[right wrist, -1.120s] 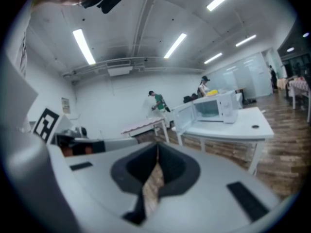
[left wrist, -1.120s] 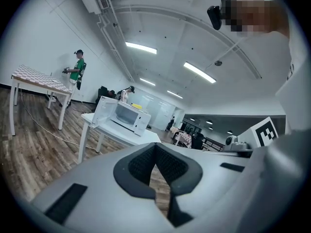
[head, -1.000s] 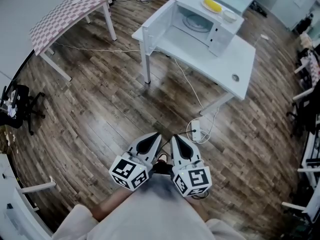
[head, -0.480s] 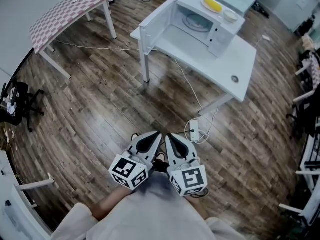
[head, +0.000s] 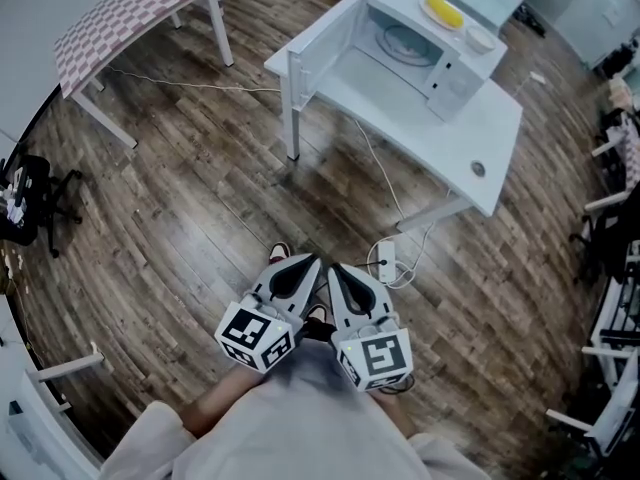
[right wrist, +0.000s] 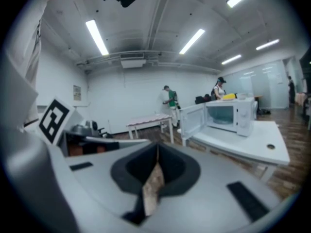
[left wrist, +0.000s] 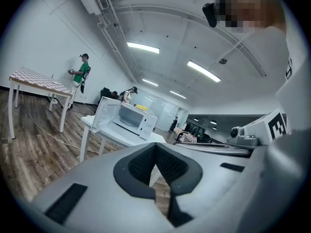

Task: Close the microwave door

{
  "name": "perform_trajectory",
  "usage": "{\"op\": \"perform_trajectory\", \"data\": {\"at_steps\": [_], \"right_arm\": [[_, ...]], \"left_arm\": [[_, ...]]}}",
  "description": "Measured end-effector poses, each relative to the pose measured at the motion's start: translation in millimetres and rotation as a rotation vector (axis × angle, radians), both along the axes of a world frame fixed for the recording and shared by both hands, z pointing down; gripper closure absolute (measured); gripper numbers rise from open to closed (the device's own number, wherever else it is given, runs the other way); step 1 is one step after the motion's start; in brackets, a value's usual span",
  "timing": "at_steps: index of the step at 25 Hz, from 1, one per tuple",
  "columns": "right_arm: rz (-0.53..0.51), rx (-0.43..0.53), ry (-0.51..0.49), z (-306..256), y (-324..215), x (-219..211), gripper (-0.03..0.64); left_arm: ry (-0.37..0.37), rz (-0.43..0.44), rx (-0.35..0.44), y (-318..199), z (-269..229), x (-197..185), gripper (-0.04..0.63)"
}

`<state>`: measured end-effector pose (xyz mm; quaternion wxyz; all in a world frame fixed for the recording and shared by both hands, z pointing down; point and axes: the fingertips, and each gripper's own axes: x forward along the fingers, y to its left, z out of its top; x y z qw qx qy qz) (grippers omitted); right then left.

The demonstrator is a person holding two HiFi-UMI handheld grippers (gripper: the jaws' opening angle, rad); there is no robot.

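At six o'clock, the grey plastic left gripper (head: pixel 303 259) and right gripper (head: pixel 336 267) are being held clenched and empty, well apart from the open-doored white box-shaped microwave (head: pixel 452 68).

This was a large open lab or test room in an office-type building, not a home. A microwave (head: pixel 410 43) stood alone on a plain white surface (head: pixel 440 118) set out on a wood-plank floor (head: pixel 200 218). A loose cable (head: pixel 375 163) ran from beneath that surface to a power strip (head: pixel 390 261) on the floor near it. A checker-topped table (head: pixel 120 13) and a black rolling chair (head: pixel 40 208) stood well apart from the surface. Strip lights (left wrist: pixel 143 47) lined the bare white ceiling above it, and people (left wrist: pixel 80 72) stood working beyond it.
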<state>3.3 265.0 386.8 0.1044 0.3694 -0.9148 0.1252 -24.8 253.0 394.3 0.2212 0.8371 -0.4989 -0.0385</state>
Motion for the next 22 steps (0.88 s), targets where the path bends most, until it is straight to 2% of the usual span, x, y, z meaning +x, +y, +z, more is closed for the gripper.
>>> {"op": "perform_trajectory", "data": {"at_steps": [13,22], "right_arm": [[0.021,-0.056,0.025,9,-79,-49,0.593],[0.037,-0.083,0.039,15,-144,-96,0.592]], "left_arm": [[0.029,0.029,-0.043,-84,7,-46,0.577],[0.038,0.048,-0.054,-154,10,-96,0.577]]}}
